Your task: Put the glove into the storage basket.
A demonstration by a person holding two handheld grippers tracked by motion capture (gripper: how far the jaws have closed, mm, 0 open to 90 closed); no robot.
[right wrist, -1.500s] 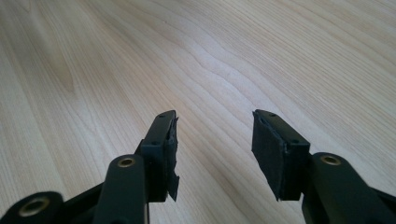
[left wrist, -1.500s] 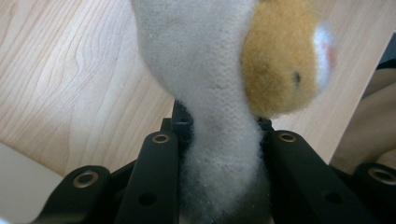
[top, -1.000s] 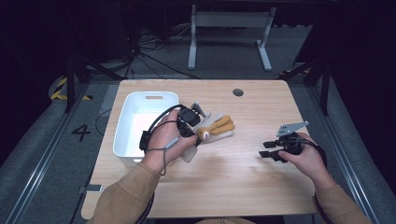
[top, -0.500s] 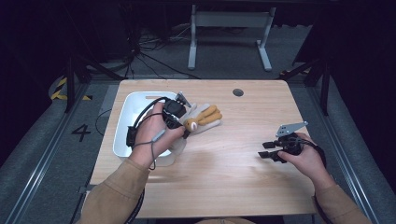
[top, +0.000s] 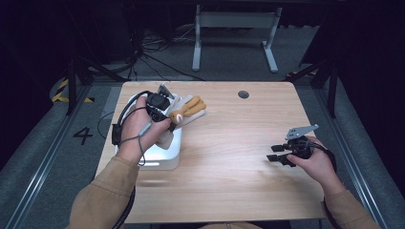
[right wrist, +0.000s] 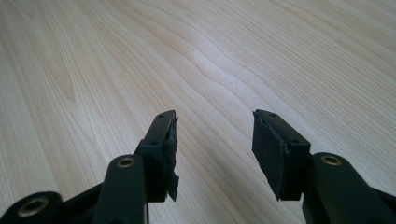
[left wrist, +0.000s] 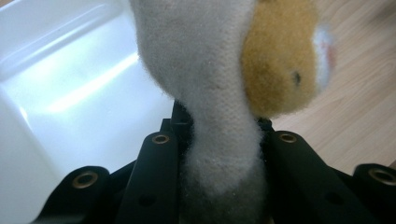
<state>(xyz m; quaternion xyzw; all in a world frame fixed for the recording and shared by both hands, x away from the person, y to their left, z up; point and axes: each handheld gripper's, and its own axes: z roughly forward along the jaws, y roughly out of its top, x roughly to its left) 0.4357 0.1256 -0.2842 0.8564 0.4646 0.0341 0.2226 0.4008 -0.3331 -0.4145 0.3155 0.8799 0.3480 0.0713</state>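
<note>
The left gripper [top: 165,110] has its jaws pinching a plush toy [top: 185,109], grey-white cloth with a tan, furry head and dark eye, held above the white bin's [top: 162,160] right rim. Far right, the right gripper [top: 279,153] rests with jaws spread over bare wooden surface [top: 229,157].

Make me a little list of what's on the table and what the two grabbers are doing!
table: wooden
bin: white, at the table's left side
toy: plush, white and orange, held up at the bin's right edge
left gripper: shut on the toy
right gripper: open, nothing between the jaws, low over bare wood
hands: left hand by the bin, right hand at the table's right side
</note>
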